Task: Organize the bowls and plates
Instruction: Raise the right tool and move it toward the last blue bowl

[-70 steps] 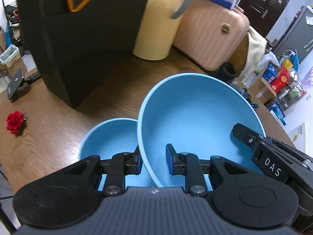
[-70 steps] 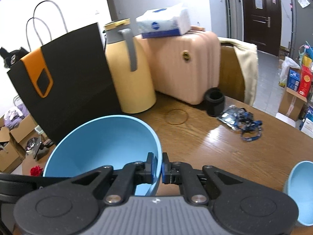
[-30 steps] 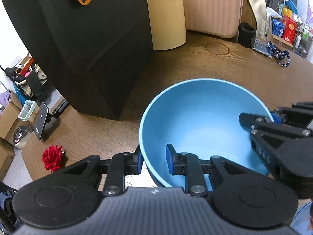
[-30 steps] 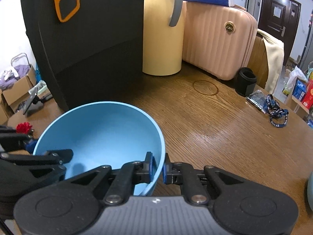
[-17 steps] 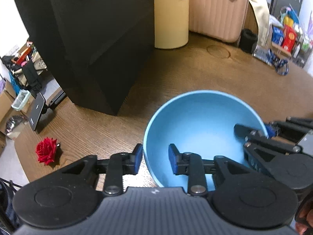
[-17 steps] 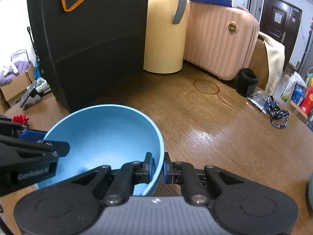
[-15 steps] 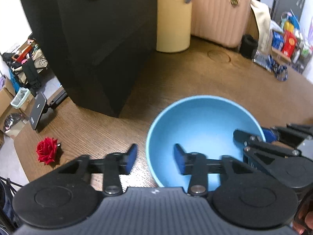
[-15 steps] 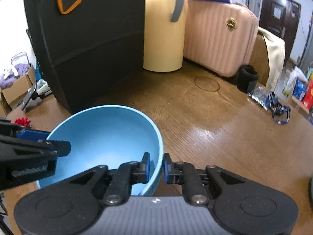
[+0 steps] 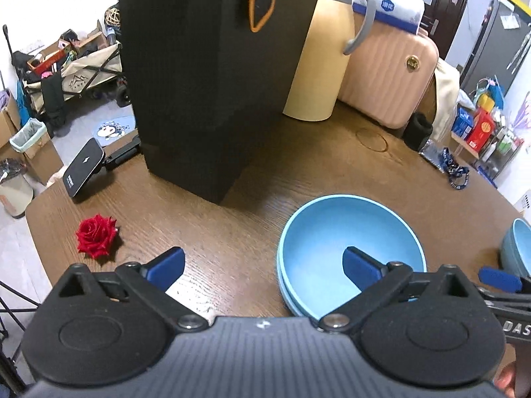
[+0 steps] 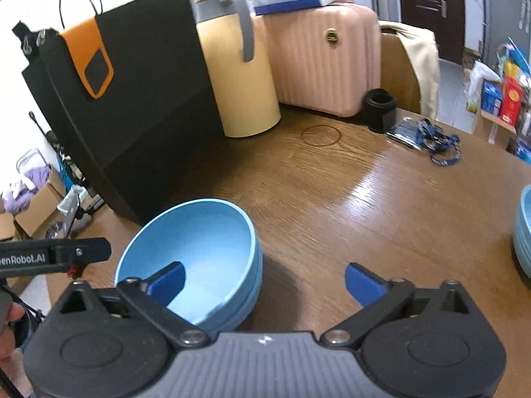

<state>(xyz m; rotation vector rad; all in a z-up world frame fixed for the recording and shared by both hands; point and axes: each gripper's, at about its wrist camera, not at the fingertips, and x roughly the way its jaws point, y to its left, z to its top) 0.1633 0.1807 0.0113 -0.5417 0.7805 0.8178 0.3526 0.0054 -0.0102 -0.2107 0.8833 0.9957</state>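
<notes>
The left gripper (image 9: 262, 262) and right gripper (image 10: 264, 280) are both opening; their jaws, clamped on the large blue bowl (image 9: 351, 245) a second ago, now stand spread and grip nothing. The bowl sits nested in another, between the two grippers. Beyond the right one waits another bowl (image 10: 522, 229), probably next.

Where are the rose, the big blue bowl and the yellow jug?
rose (image 9: 96, 236), left wrist view, on its red petals.
big blue bowl (image 10: 199, 232), right wrist view, on its inside wall.
yellow jug (image 10: 237, 99), right wrist view, on its body.
</notes>
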